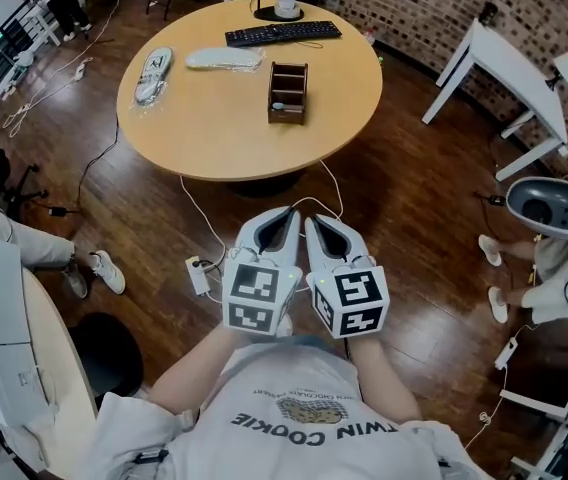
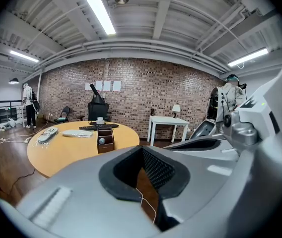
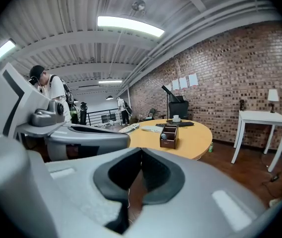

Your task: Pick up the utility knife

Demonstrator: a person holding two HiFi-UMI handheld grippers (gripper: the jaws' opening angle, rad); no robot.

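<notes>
on the round table (image 1: 214, 143) the keyboard (image 1: 282, 33) is placed behind the organizer (image 1: 287, 92), the packaged item (image 1: 152, 73) at its left; the left gripper (image 1: 290, 213) and right gripper (image 1: 312, 220) are held abreast before the table.

A round table with a light wooden top (image 1: 214, 133) is seen on a dark plank floor (image 1: 414, 198). Laid on it are a black computer keyboard (image 1: 283, 33) at the far edge, a white cup on a black round base (image 1: 286, 7) behind it, a flat white elongated object (image 1: 224, 58), a grey-and-white elongated item in clear plastic wrapping (image 1: 153, 73) at the left, and a brown wooden compartment box (image 1: 288, 92) near the middle.
</notes>
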